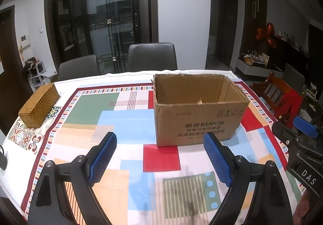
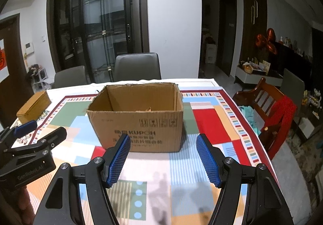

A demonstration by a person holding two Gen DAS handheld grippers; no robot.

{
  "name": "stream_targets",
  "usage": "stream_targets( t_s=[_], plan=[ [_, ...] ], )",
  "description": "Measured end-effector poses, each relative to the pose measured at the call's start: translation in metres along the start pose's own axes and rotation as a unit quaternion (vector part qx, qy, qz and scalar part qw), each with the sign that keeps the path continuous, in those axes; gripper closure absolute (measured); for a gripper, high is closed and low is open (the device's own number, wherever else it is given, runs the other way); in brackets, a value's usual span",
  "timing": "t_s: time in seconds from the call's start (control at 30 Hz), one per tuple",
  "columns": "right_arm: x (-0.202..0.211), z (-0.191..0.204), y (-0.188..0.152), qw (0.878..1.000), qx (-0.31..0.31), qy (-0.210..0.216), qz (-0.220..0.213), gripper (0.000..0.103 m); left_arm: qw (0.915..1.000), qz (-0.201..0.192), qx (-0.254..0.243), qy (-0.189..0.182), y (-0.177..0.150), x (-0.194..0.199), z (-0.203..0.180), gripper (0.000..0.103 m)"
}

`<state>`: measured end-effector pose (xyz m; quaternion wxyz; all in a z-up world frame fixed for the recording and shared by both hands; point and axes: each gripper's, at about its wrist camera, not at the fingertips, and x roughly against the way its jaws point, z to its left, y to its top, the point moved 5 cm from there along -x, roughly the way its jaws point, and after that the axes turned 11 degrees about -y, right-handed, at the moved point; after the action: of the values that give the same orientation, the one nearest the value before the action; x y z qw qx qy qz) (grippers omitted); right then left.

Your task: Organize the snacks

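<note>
Cardboard box (image 1: 198,113), open-topped, stands on a patchwork tablecloth (image 1: 121,122). The left gripper (image 1: 160,157) and right gripper (image 2: 163,159) hover before it, jaws apart, holding nothing. A woven box (image 1: 39,105) sits far left.

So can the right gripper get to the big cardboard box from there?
Probably yes. The right gripper is open and empty, the cardboard box sits straight ahead, and only bare tablecloth lies between them.

An open brown cardboard box (image 1: 198,122) stands upright on the desk's (image 1: 129,152) colourful patterned cloth, printed side facing the cameras. Something small and tan (image 1: 199,101) pokes up inside, too hidden to identify.
</note>
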<state>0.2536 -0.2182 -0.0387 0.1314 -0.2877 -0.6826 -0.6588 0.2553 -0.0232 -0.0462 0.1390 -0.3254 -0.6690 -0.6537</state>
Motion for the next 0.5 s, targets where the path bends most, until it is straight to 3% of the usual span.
stream_targets(
  t_s=[0.5],
  plan=[
    [0.024,-0.008,-0.040,1.000,-0.002,0.001,0.014,0.034,0.9998,0.019,0.006,0.002,-0.053,0.023,-0.008,0.015]
  ],
)
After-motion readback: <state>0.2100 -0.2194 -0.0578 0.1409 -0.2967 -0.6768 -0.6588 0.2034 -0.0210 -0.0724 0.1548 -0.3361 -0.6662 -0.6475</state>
